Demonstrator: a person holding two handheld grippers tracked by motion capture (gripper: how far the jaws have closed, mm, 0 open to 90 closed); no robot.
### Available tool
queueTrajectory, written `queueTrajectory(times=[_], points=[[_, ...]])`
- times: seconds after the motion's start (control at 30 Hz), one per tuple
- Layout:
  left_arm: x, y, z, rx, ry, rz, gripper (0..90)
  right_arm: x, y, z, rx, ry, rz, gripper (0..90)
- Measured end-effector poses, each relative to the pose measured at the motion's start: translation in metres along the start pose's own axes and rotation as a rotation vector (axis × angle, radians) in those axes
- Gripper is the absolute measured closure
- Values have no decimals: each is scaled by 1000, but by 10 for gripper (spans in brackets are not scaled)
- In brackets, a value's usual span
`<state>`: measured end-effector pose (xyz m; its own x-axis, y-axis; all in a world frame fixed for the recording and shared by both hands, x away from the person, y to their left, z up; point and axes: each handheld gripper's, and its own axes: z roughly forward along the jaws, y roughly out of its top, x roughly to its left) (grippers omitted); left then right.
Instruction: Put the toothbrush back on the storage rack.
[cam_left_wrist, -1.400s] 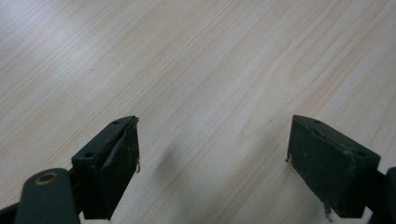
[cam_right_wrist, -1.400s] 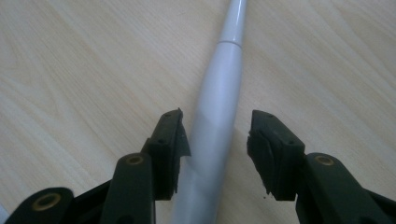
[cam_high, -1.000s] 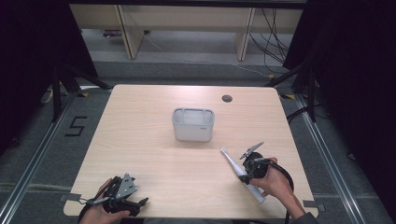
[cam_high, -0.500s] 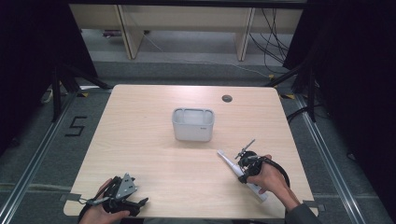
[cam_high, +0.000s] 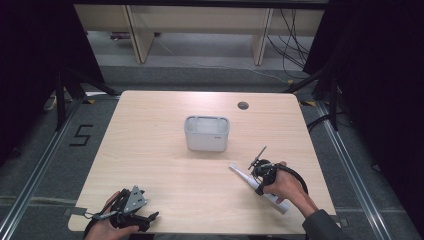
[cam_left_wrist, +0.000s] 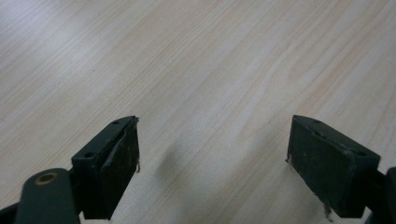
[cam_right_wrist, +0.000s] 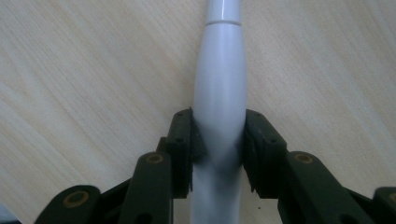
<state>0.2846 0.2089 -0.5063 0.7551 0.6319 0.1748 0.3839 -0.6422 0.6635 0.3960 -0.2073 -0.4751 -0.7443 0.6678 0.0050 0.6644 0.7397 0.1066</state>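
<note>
A long white tapered handle (cam_high: 239, 172) lies slanted near the table's front right, its thin end toward the bin. My right gripper (cam_high: 260, 176) is shut on its thick middle. In the right gripper view both black pads press the sides of the white handle (cam_right_wrist: 219, 88), held by my right gripper (cam_right_wrist: 219, 149) just above the wood. My left gripper (cam_high: 149, 218) rests at the front left corner in a hand. Its jaws stand wide apart in the left gripper view, with only bare wood at my left gripper (cam_left_wrist: 212, 163).
A pale grey rectangular bin (cam_high: 207, 132) stands upright at the middle of the wooden table (cam_high: 150, 150). A round cable hole (cam_high: 243, 105) sits near the far edge. Cables and shelf legs lie on the floor beyond.
My right gripper has shifted a little left and away from the front edge with the white handle in it, and the hand has turned. The left gripper has stayed put.
</note>
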Motion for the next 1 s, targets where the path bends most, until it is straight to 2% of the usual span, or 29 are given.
queueTrajectory(times=[0.03,0.07,0.1,0.13,0.2,0.23,0.27,0.4,0.47,0.5,0.53,0.57,0.6,0.63,0.77,0.87,0.97,1.0], points=[[0,0,0,0,1,1,162,-1,2,0,23,-1,-9,661],[0,0,0,-1,2,-1,162,-3,3,-1,35,-12,-44,662],[0,0,0,0,1,0,162,-3,3,0,32,-8,-53,662],[0,0,0,1,2,0,162,-2,5,-1,55,-11,-46,662],[0,0,0,1,0,0,162,-2,6,0,61,-15,-52,663],[0,0,0,-2,4,2,162,0,7,0,48,-6,-27,663],[0,0,0,-2,3,1,162,-1,7,0,52,-12,-47,663],[0,0,0,1,5,4,162,1,6,-1,52,-9,-32,664],[0,0,0,0,3,1,162,-1,3,0,43,-10,-71,665],[0,0,0,0,2,0,163,1,2,-2,52,-31,-38,666],[0,0,0,0,2,0,162,1,2,-2,52,-31,-38,666],[0,0,0,-3,5,0,162,-2,-1,-3,26,-41,-60,666],[0,0,0,-1,5,2,162,-1,-3,-5,9,-39,-34,666],[0,0,0,-1,3,2,162,-3,-5,-7,1,-42,-46,666],[0,0,0,0,5,3,162,-3,-13,-17,-63,-47,-24,667],[0,0,0,-1,3,0,163,-6,-18,-25,-99,-43,-36,667],[1,0,0,1,3,0,162,-8,-22,-37,-148,-39,-1,667],[1,0,0,1,3,0,163,-8,-22,-37,-148,-39,-1,667]])
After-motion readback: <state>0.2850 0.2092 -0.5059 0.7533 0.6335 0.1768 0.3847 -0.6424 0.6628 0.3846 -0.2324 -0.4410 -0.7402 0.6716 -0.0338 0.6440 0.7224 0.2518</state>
